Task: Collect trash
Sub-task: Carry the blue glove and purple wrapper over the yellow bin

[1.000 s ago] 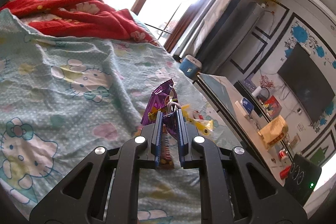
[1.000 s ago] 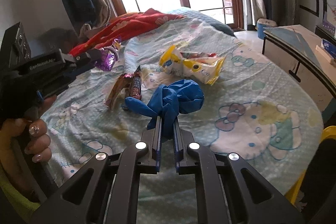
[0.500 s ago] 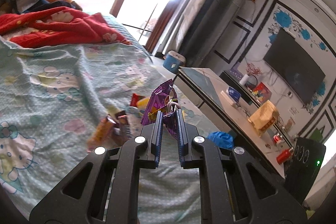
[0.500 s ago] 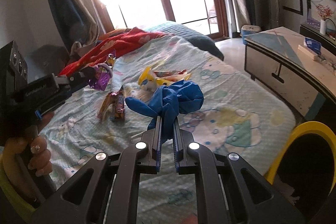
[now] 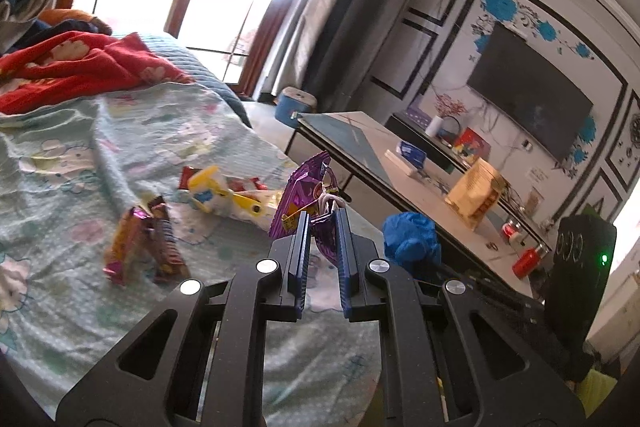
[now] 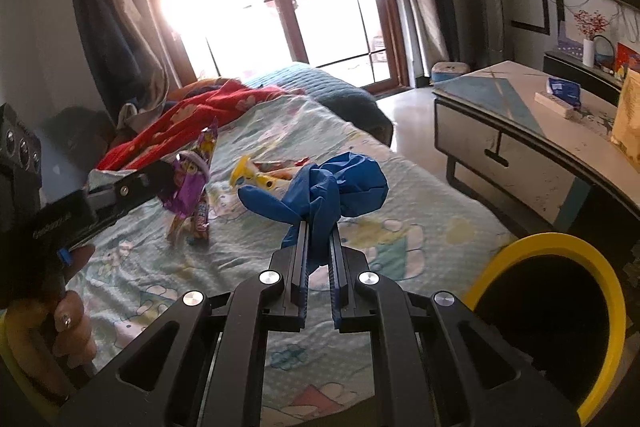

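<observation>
your left gripper [image 5: 322, 223] has its fingers [image 5: 301, 247] pinched nearly together on a purple wrapper [image 5: 306, 195], which stands up out of the tips, clear of the bed [image 5: 60, 155]. from the right wrist view, that same wrapper hangs off the left tool at the left edge, above the patterned sheet

your right gripper [image 6: 319, 235] is clamped just as tight on a crumpled blue glove [image 6: 340, 183], bunched above the fingertips and lifted off the sheet. a yellow-rimmed bin [image 6: 560, 319] sits low on the right in that view, just beside the bed's edge

on the bed itself you've got more litter lying loose: two candy bar wrappers [image 5: 144, 247] side by side, and beyond them a yellow and white packet [image 5: 224, 195] with red bits around it. a red blanket [image 5: 76, 67] is heaped at the far end near the window

your left hand [image 6: 68, 323] grips the tool's handle at the lower left. off to the right stands a low surface [image 6: 520, 115] carrying a small blue pack
</observation>
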{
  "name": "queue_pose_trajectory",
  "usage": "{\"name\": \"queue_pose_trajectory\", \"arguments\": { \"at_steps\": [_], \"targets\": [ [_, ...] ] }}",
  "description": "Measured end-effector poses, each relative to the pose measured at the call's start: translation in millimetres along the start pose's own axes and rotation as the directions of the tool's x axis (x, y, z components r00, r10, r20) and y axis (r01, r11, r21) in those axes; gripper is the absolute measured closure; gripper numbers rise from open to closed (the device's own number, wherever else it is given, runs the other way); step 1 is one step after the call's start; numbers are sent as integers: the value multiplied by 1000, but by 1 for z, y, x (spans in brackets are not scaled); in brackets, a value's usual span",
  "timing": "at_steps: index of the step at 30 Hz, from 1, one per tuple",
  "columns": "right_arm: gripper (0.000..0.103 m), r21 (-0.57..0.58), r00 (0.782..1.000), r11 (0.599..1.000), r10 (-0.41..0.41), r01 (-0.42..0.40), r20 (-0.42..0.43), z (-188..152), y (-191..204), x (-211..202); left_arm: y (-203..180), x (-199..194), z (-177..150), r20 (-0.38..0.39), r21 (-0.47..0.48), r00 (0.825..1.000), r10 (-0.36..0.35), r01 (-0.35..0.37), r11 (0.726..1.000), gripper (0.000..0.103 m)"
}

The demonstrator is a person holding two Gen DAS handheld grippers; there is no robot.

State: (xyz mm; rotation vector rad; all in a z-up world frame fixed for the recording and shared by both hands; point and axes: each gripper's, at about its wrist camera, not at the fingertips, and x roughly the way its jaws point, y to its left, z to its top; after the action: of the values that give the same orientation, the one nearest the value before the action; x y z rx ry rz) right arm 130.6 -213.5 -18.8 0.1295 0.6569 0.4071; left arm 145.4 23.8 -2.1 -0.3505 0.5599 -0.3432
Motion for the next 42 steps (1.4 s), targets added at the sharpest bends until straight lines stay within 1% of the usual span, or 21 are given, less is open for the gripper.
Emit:
{"name": "queue_pose_trajectory", "arguments": {
  "at_steps": [8, 15, 25, 32, 42],
  "targets": [
    [94, 32, 999, 998, -49, 48, 22, 0, -25, -17, -24, 4, -9, -25, 43, 999, -38, 39, 998, 95],
    [94, 51, 996, 996, -75, 73, 38, 1, -43, -27, -44, 10, -18, -53, 80, 996, -68, 72, 994, 95],
    [94, 82, 991, 989, -126, 123, 41, -3, -67, -41, -69, 24, -31, -98, 133, 990, -100, 113, 985, 95],
    [94, 100, 986, 982, -163, 158, 43, -9, -85, -52, -89, 32, -40, -129, 175, 984, -120, 142, 974, 95],
    [94, 141, 974, 966, -223, 217, 29, -21, -114, -65, -122, 49, -63, -193, 239, 969, -154, 199, 950, 95]
  ]
}}
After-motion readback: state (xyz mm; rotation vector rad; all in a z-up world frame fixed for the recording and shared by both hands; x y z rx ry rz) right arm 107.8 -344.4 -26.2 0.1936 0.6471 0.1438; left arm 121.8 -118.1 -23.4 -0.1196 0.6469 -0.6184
